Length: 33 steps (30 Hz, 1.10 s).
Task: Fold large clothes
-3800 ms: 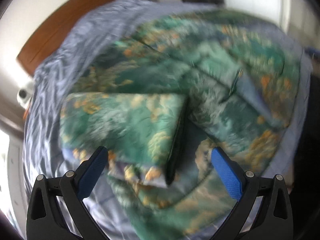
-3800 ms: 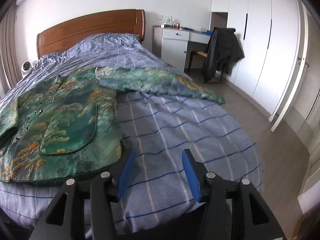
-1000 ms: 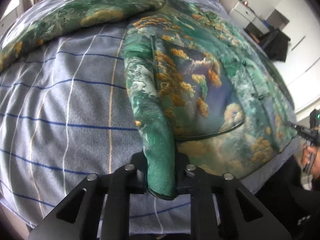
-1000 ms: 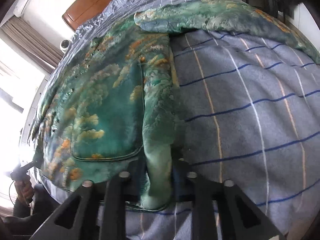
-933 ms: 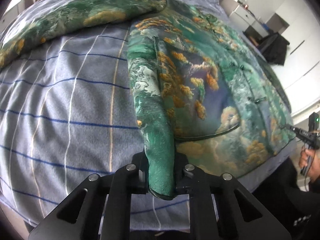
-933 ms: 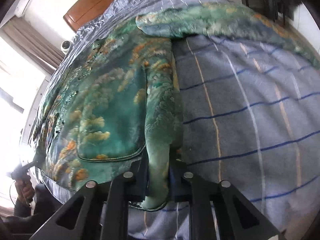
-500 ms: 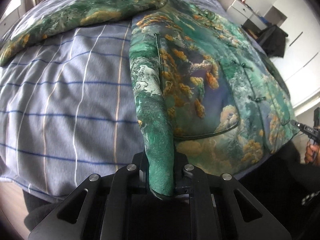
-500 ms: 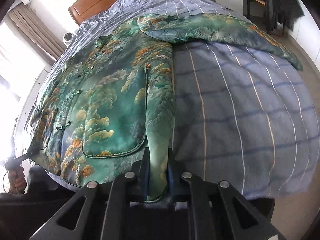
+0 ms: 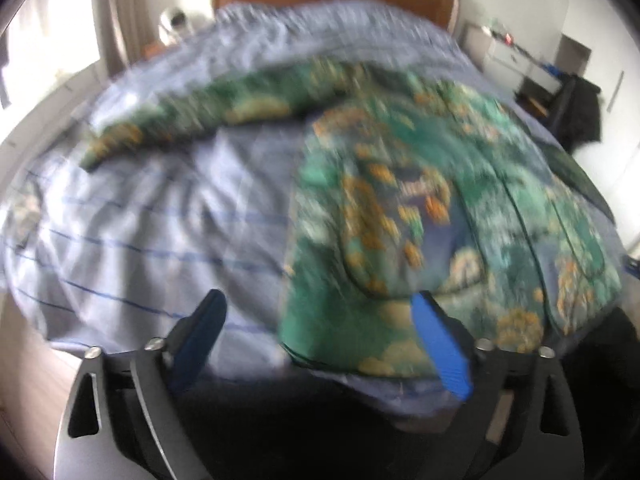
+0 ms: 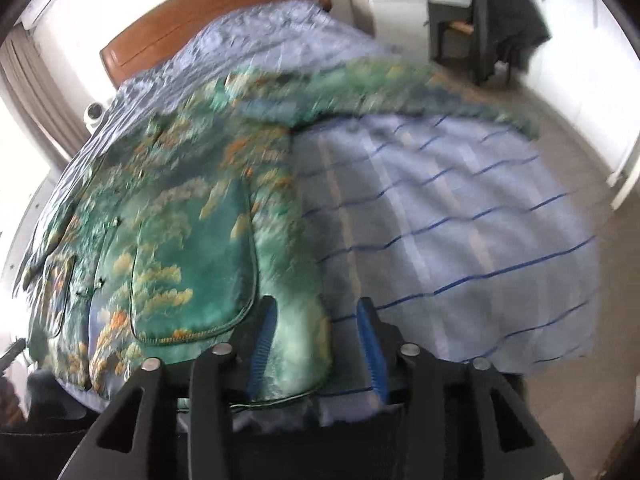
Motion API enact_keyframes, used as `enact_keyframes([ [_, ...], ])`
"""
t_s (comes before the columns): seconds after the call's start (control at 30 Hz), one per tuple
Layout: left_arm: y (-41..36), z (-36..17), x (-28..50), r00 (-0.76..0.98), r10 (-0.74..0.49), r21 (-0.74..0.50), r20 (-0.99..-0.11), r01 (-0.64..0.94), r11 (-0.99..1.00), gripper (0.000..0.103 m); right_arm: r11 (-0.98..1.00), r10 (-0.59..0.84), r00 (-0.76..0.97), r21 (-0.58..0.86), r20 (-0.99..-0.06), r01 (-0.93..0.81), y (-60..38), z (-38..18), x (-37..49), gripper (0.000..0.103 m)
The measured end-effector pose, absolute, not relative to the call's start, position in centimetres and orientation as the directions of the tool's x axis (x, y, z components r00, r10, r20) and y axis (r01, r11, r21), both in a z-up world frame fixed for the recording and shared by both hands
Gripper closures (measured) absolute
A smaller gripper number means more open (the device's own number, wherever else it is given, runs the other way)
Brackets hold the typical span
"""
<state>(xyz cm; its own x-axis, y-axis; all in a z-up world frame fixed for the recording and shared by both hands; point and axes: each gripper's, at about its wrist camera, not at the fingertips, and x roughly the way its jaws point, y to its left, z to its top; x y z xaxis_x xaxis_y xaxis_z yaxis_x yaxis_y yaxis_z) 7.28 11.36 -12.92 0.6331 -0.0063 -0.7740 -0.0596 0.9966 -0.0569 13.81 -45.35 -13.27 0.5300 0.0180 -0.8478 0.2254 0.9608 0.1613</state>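
Note:
A green jacket (image 9: pixel 440 220) with orange and gold patterns lies flat, front up, on the bed's blue striped cover (image 9: pixel 140 220). One sleeve (image 9: pixel 224 116) stretches out to the left. My left gripper (image 9: pixel 318 296) hangs over the near hem with its jaws opening wide. The hem's left corner lies loose between them, apart from the pads. In the right wrist view the jacket (image 10: pixel 180 248) fills the left half, its other sleeve (image 10: pixel 400 80) reaching right. My right gripper (image 10: pixel 317 301) is opening too, and the hem's right corner lies slack between its blue pads.
A wooden headboard (image 10: pixel 200 20) closes the far end of the bed. A white desk (image 10: pixel 400 0) and a chair draped with a dark coat (image 10: pixel 504 12) stand on the right. Bare floor (image 10: pixel 580 128) runs along the bed's right side. Both views are blurred.
Both grippers were shut on the jacket's hem corners; now both have let go. They have pulled back and risen, and the headboard has come into view.

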Motion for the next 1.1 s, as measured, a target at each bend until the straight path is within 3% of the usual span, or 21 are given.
enact_keyframes([
  [0.07, 11.5, -11.4, 6.9, 0.698, 0.053, -0.035, -0.714, -0.111, 0.993, 0.003, 0.962, -0.053, 0.565, 0.11, -0.823, 0.251, -45.5, -11.6, 13.3, 0.045],
  [0.17, 11.6, -9.8, 7.1, 0.75, 0.053, -0.064, -0.66, -0.127, 0.99, 0.003, 0.961, -0.156, 0.597, 0.018, -0.787, 0.275, -45.4, -9.7, 12.9, 0.04],
  [0.27, 11.0, -8.9, 7.9, 0.775, 0.063, -0.06, -0.629, -0.13, 0.99, 0.003, 0.957, -0.231, 0.6, -0.069, -0.766, 0.28, -44.5, -9.0, 13.1, 0.039],
  [0.5, 8.1, -8.7, 9.7, 0.793, 0.023, 0.013, -0.608, -0.019, 1.0, 0.003, 0.962, -0.228, 0.628, -0.072, -0.744, 0.263, -43.1, -8.7, 13.3, 0.036],
  [0.57, 7.1, -8.9, 9.6, 0.791, -0.016, 0.009, -0.611, 0.027, 1.0, 0.003, 0.961, -0.243, 0.655, -0.085, -0.715, 0.263, -42.7, -8.0, 12.7, 0.021],
  [0.6, 6.6, -9.0, 9.6, 0.786, -0.033, 0.011, -0.617, 0.051, 0.999, 0.003, 0.96, -0.254, 0.671, -0.098, -0.696, 0.262, -42.5, -7.6, 12.5, 0.02],
  [0.77, 4.6, -10.0, 9.1, 0.761, -0.071, 0.017, -0.645, 0.108, 0.994, 0.003, 0.962, -0.266, 0.68, -0.142, -0.683, 0.234, -41.9, -7.3, 12.4, 0.02],
  [0.93, 4.8, -10.0, 8.9, 0.738, -0.135, -0.082, -0.661, 0.108, 0.991, 0.003, 0.966, -0.249, 0.674, -0.13, -0.695, 0.223, -41.5, -7.9, 12.4, 0.02],
  [1.1, 5.1, -9.6, 8.9, 0.747, -0.09, -0.042, -0.658, 0.083, 0.996, 0.001, 0.974, -0.222, 0.687, -0.118, -0.692, 0.195, -40.8, -7.8, 12.3, 0.02],
])
